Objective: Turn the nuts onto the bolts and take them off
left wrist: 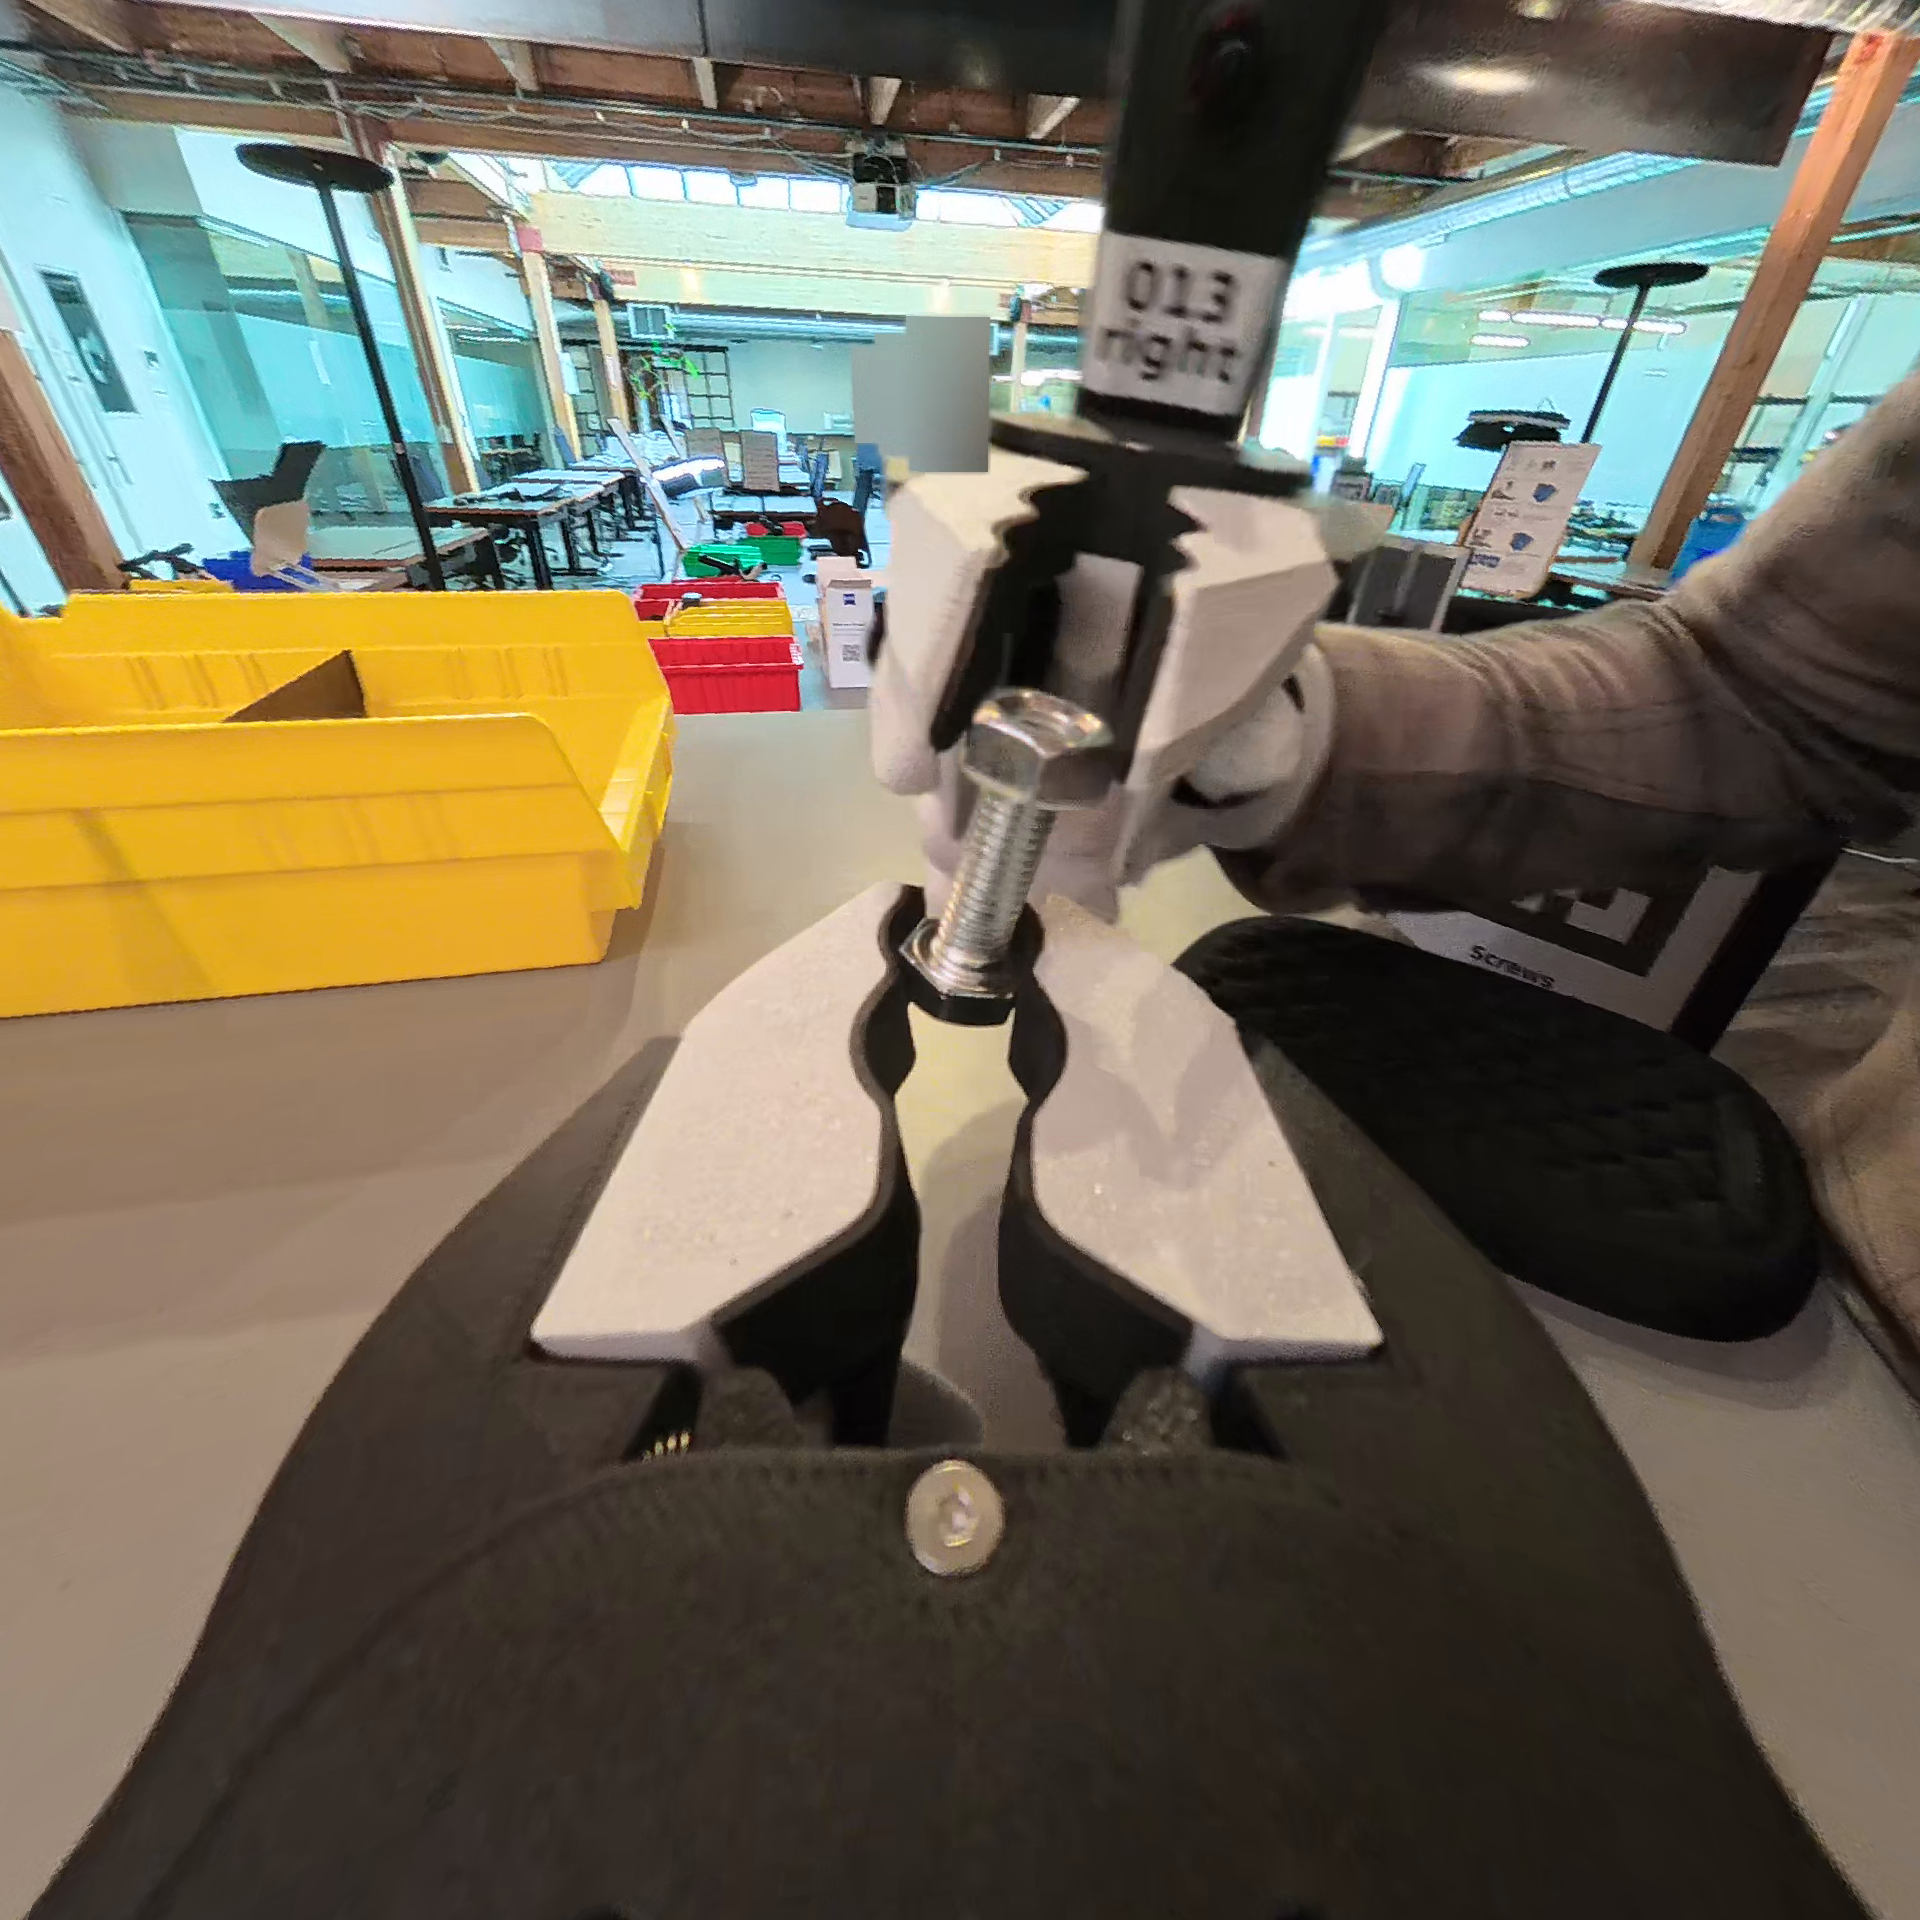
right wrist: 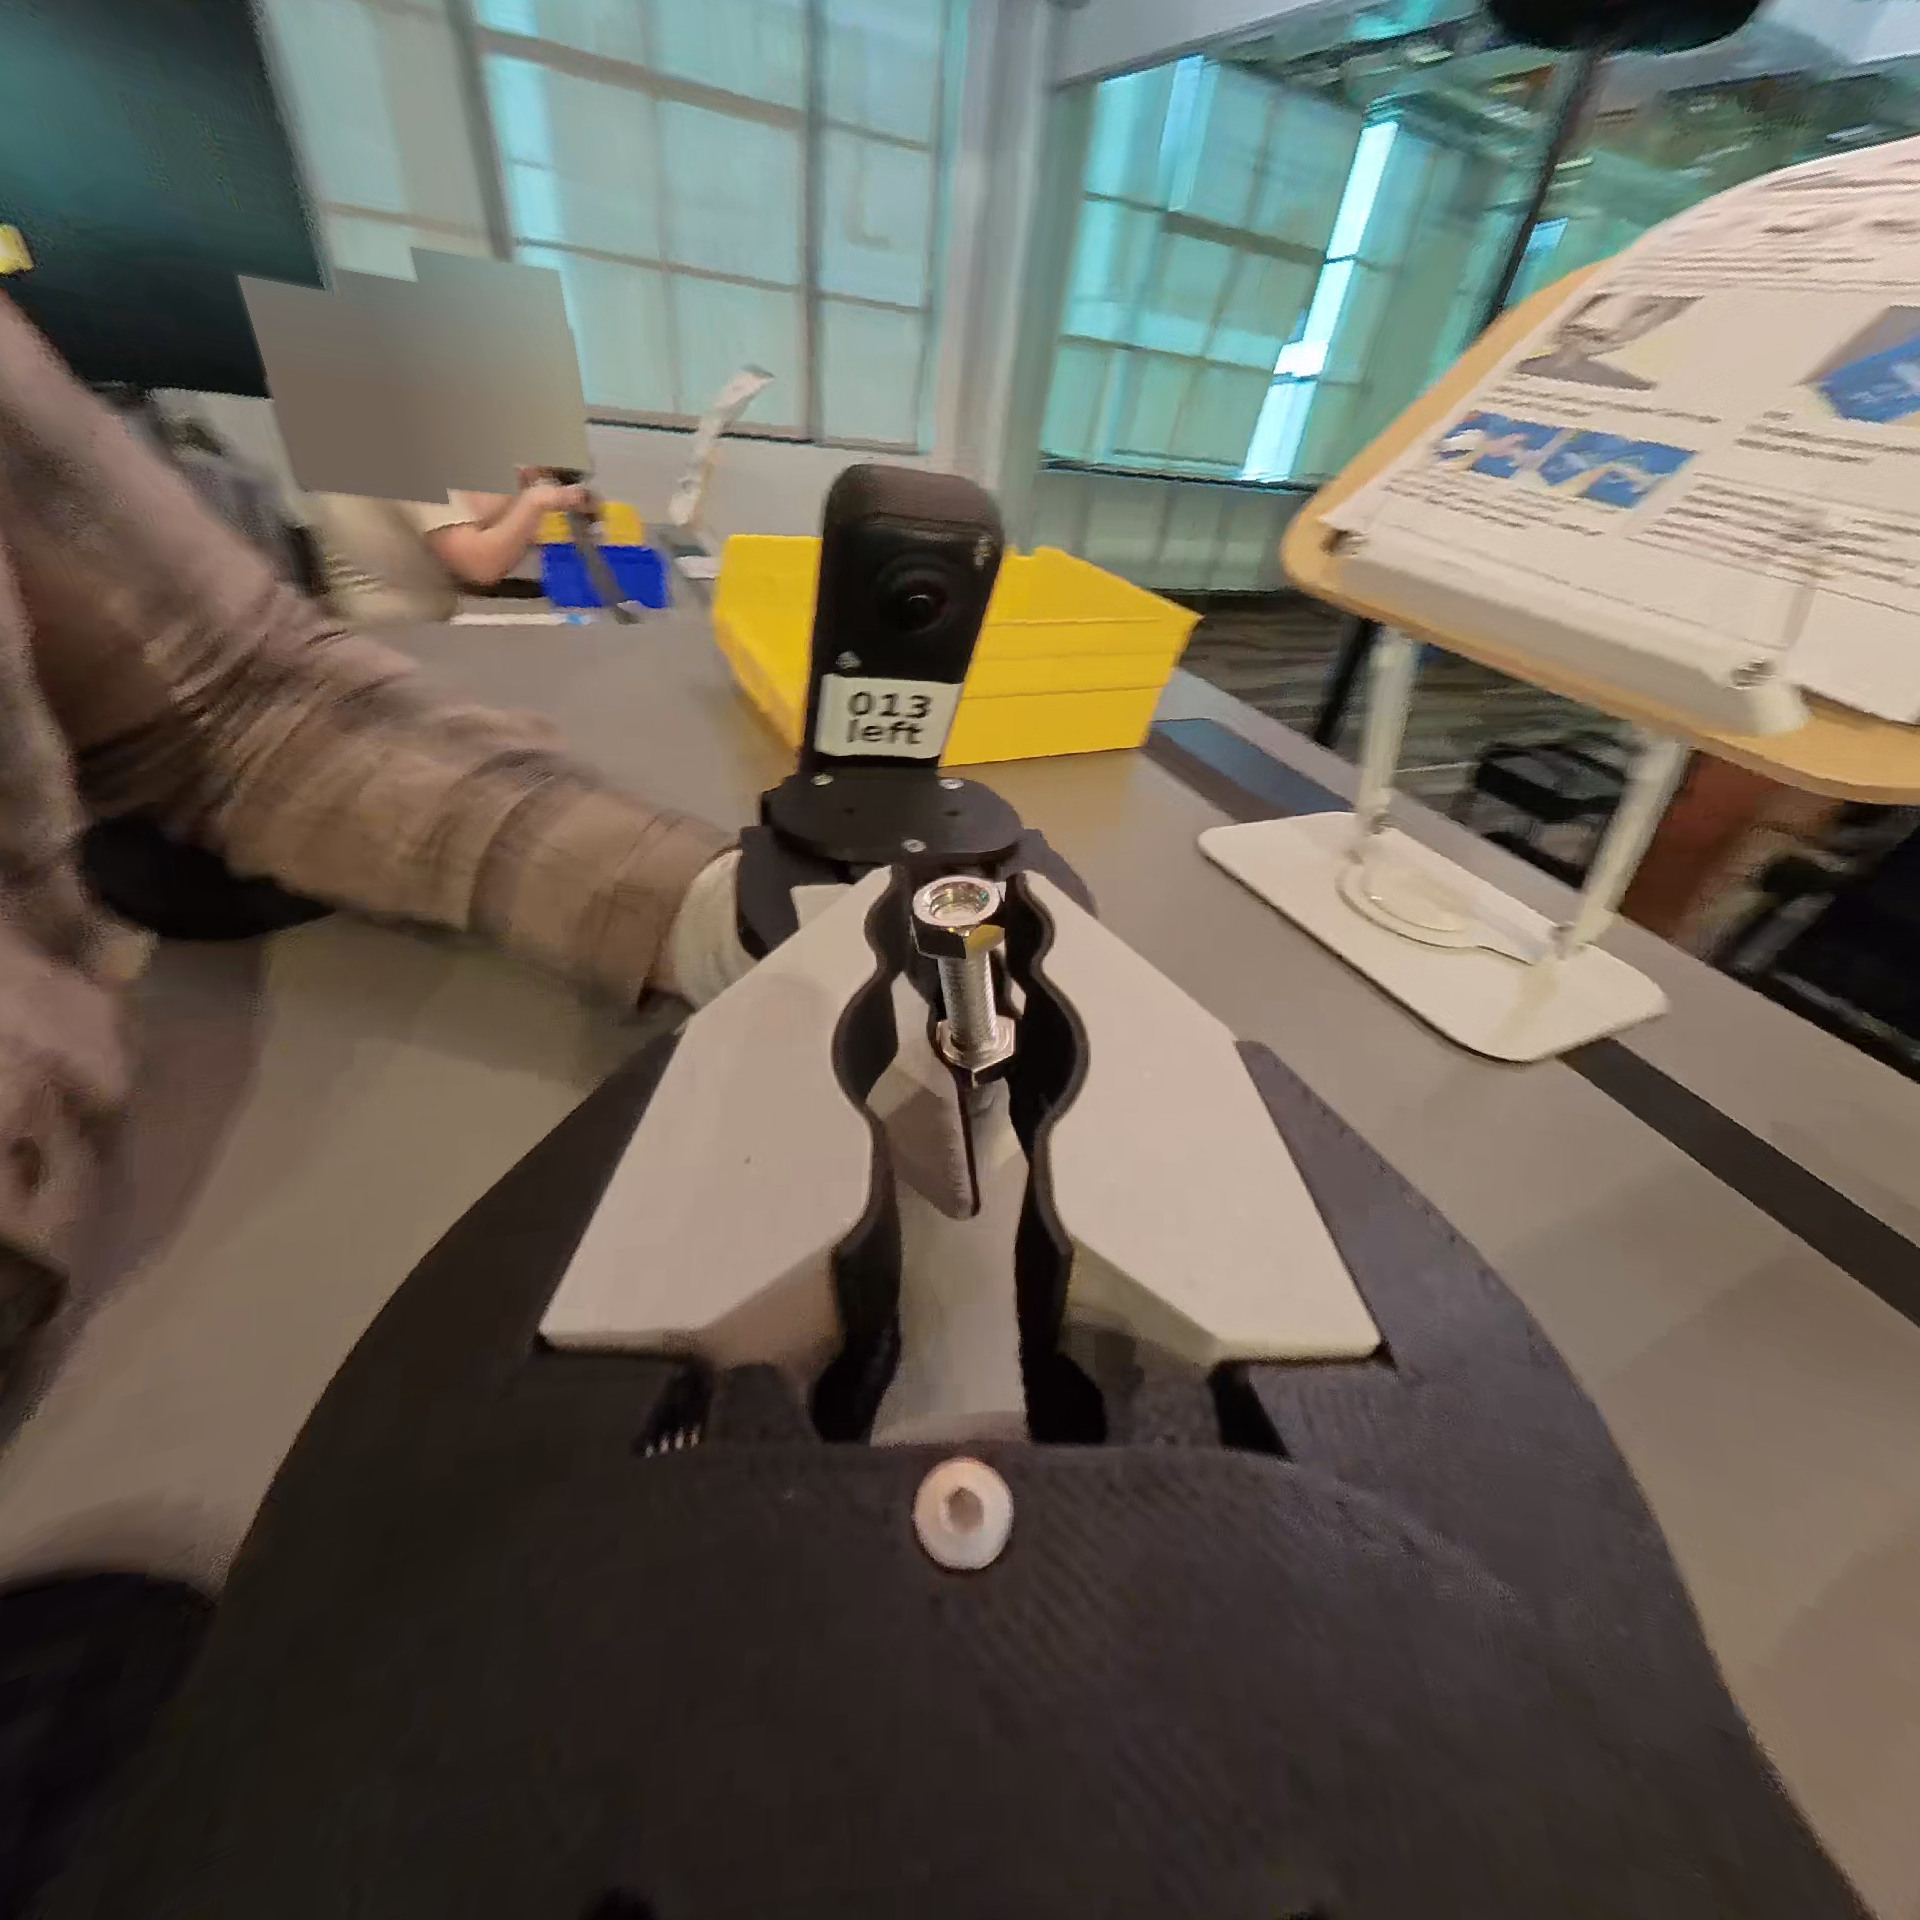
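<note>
My left gripper has its jaws pinched on the nut, my right gripper clamps the bolt head just beyond, above the desk; mid-threading, I judge, so next comes a steady, aligned twist.

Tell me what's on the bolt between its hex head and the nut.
Only bare thread on the bolt between its head, in the right gripper, and the nut, in the left gripper; clearest in the left wrist view.
</note>
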Motion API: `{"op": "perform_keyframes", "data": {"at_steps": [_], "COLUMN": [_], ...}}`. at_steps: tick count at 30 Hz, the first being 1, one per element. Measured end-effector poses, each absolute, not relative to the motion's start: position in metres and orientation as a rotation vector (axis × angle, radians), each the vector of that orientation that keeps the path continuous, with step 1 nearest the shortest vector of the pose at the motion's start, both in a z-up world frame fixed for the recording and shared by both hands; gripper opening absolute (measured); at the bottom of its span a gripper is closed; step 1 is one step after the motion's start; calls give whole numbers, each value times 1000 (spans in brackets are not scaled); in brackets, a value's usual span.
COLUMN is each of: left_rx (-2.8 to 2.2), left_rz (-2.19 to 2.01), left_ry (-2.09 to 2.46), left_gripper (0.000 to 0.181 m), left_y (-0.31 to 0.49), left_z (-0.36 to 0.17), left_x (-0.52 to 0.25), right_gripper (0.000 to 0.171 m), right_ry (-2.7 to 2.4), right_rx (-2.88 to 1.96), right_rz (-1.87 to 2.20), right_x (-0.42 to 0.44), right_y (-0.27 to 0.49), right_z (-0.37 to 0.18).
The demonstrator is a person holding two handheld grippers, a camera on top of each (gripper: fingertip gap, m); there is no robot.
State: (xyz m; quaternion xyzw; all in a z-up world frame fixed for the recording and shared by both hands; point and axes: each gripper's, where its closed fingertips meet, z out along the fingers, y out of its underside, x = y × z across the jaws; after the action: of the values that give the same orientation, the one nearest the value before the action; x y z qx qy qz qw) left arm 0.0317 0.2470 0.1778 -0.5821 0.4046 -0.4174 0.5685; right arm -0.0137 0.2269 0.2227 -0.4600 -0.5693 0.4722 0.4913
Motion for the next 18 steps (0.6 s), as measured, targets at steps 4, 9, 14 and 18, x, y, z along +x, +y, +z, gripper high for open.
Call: {"op": "perform_keyframes", "data": {"at_steps": [4, 9, 14, 18], "left_rx": [-1356, -1335, -1312, -1307], "left_rz": [-995, -1073, -1098, -1104], "left_ry": [1007, 1106, 1220, 1173], "left_gripper": [15, 14, 14, 14], "left_y": [239, 219, 197, 203], "left_z": [176, 173, 170, 180], "left_x": [37, 52, 69, 60], "right_gripper": [16, 15, 0, 10], "right_ry": [-1630, -1976, -2273, -2222], "right_rx": [-1016, -812, -544, -579], "right_rz": [1351, 1673, 1953, 1895], "right_x": [-8, 7, 29, 16], "right_y": [216, 196, 168, 171], "right_z": [221, 219, 226, 232]}}
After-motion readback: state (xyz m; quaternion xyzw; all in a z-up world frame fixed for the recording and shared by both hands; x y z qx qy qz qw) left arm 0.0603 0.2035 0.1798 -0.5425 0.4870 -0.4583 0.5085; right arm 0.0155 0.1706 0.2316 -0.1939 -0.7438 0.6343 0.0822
